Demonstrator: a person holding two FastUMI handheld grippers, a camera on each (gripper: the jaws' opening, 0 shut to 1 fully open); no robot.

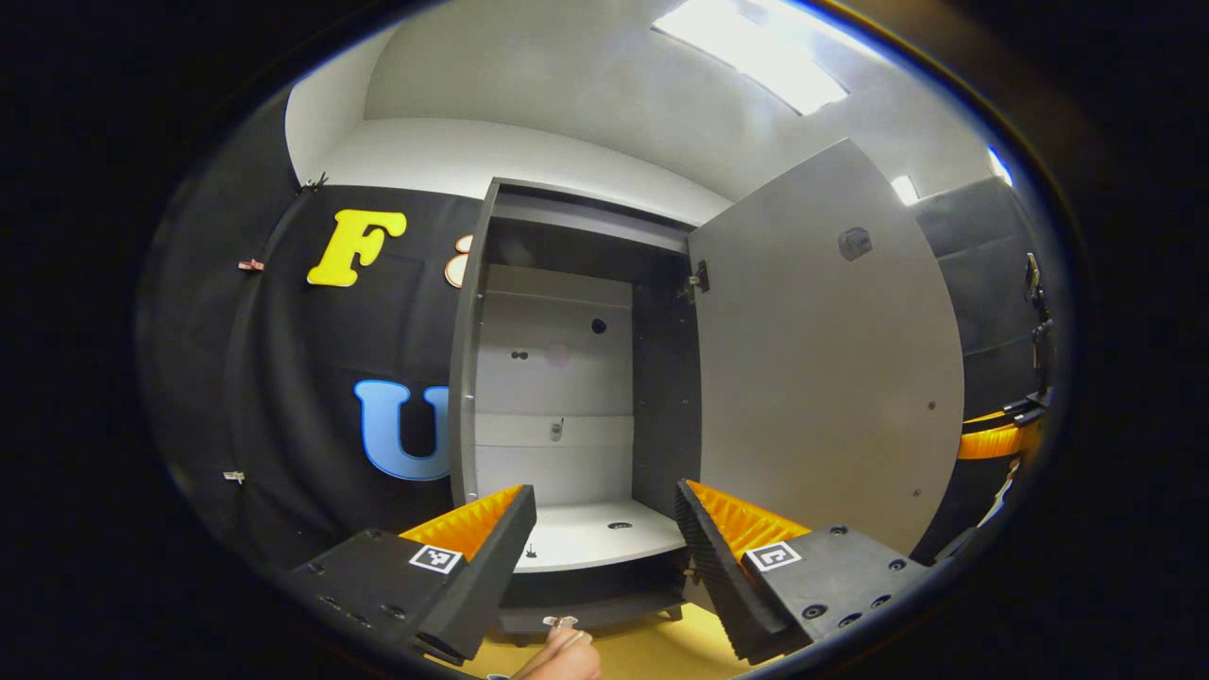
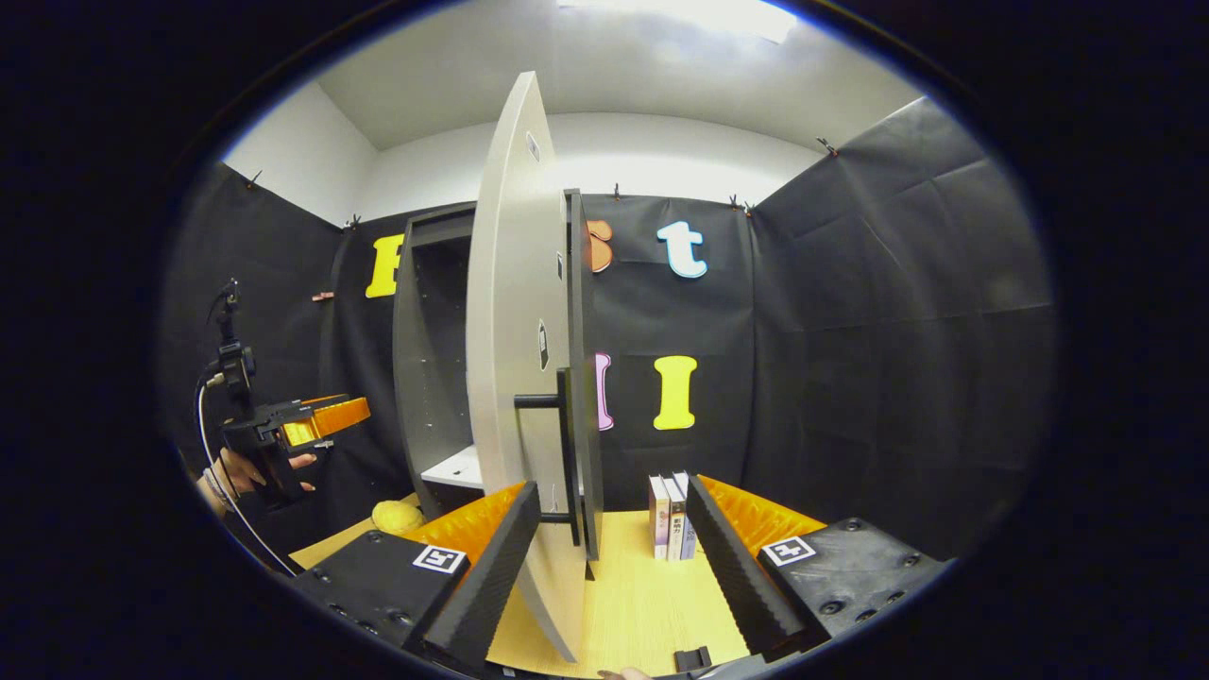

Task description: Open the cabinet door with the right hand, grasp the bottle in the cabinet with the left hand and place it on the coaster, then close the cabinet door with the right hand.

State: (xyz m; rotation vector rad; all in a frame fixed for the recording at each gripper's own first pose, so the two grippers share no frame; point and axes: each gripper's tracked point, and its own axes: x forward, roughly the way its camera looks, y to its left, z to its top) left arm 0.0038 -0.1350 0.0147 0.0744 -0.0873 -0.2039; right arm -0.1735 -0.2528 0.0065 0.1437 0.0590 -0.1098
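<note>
The left tongs stand wide apart with nothing between them, aimed at the open front of the cabinet. Past their tips the cabinet's lower shelf lies bare, and the compartment above it looks bare too; no bottle stands anywhere inside. Just below the cabinet, at the bottom edge of the left gripper view, a small clear cap-like top shows by a hand; it may be the bottle, but it is too cut off to say, and I cannot tell where the coaster is.

The right tongs are also wide apart, and the edge of the cabinet door runs between them with its bar handle just beyond the tips. Neither finger looks pressed on the door or the handle. The door stands swung well out from the cabinet.

Beside the door, on the wooden surface, a few books stand upright, and a soft yellow thing lies at the cabinet's foot on the far side. Farther off on that side the other gripper shows in a person's hand.

My reading: the door is opened and the bottle is out of the cabinet, so the placing looks done or nearly so. Closing the door is what remains, and the right tongs seem set for it.
</note>
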